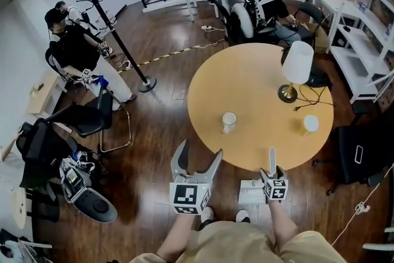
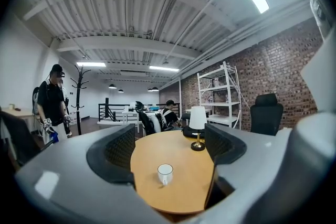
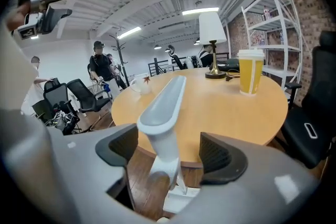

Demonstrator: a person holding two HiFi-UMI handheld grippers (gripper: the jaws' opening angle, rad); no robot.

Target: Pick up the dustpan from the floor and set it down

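Observation:
The grey dustpan [image 1: 250, 192] rests on the wood floor by my feet, its long handle [image 1: 271, 160] standing upright in front of the round table's edge. My right gripper [image 1: 273, 180] is down around that handle. In the right gripper view the handle [image 3: 163, 113] rises between the two dark pads [image 3: 118, 152], with a gap showing on each side, so my right gripper [image 3: 169, 153] is open around it. My left gripper [image 1: 197, 160] hovers level beside it, open and empty. Through my left gripper [image 2: 169, 152] I see the tabletop and a white cup [image 2: 165, 173].
The round wooden table [image 1: 258, 83] carries a white cup [image 1: 229, 121], a yellow cup [image 1: 311, 124] and a lamp [image 1: 295, 68]. Black chairs stand at the left [image 1: 86, 120] and right [image 1: 360, 154]. A coat stand [image 1: 114, 31], a standing person [image 1: 77, 49] and a white shelf [image 1: 363, 40] lie further off.

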